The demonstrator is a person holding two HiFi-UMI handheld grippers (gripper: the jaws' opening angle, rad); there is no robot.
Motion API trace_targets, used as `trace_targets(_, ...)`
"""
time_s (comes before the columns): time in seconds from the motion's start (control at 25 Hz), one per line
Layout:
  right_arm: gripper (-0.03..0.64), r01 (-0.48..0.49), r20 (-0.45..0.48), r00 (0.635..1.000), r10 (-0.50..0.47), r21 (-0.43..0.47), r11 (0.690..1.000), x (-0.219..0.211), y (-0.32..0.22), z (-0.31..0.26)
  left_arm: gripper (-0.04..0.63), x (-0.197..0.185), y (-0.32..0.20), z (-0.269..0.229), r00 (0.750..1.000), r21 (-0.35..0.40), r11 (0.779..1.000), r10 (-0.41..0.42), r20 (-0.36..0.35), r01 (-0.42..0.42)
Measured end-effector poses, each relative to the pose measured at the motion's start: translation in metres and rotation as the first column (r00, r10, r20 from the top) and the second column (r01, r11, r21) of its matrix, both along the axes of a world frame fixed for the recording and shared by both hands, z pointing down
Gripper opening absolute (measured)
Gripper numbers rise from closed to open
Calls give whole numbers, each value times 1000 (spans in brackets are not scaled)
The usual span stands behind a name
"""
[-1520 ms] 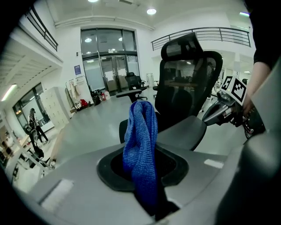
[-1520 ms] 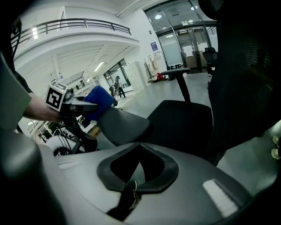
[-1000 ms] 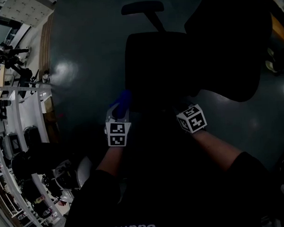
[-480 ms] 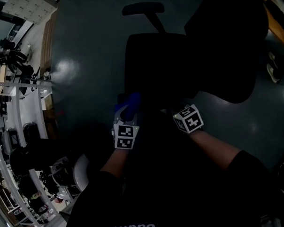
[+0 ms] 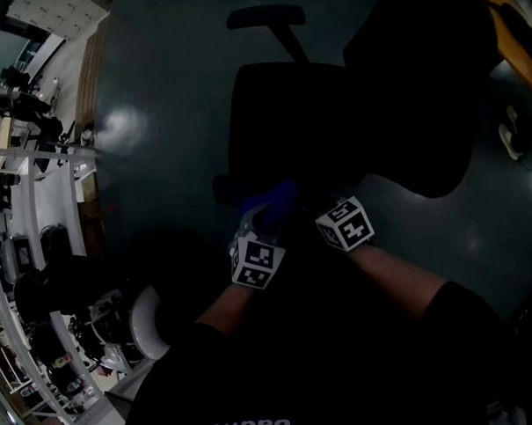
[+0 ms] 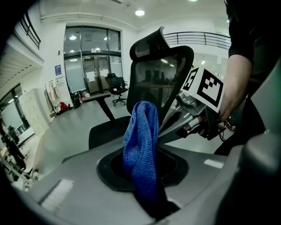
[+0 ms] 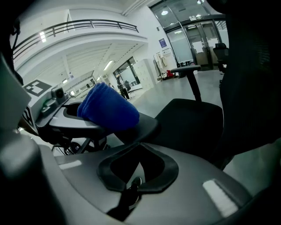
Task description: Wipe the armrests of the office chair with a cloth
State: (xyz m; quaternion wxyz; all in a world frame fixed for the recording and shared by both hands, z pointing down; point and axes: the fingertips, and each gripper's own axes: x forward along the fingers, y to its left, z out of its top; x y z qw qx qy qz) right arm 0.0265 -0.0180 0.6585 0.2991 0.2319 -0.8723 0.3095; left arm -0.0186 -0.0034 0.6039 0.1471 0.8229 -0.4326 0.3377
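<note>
Beyond the dark office chair (image 6: 162,66) is a bright hall with a pale floor (image 6: 66,127). My left claw (image 6: 142,176) is clamped on the blue cloth (image 6: 141,140), which is bunched past the tips so that it, not metal, seems to rest on the near armrest (image 7: 145,125). My right claw (image 7: 139,149) hangs just beside it, closed on nothing.

Head view: very dim, underexposed; chair (image 5: 332,116) reads as black mass; pale glare patch on floor (image 5: 122,130). Gripper views: bright, lit by ceiling lamps (image 6: 139,12) and glazed wall (image 6: 92,57); strong barrel distortion; dark vignette at corners; near foreground soft.
</note>
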Motion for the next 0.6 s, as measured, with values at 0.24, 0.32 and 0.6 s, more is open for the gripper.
trace_targets(0.24,3,65,18,998,-65,-3,998,-2,9,-7,97,30,3,2,999,-12,999,40,-10,-40)
trace_targets(0.32,3,82,18,996,-82,-2,997,1,13,-7,97,37,4,3,999,-16,999,45,-15,-45)
trace_targets(0.6,3,70,15,997,-70,-7,998,22,20,3,97,62,15,9,995,-39,995,93,-17,-94)
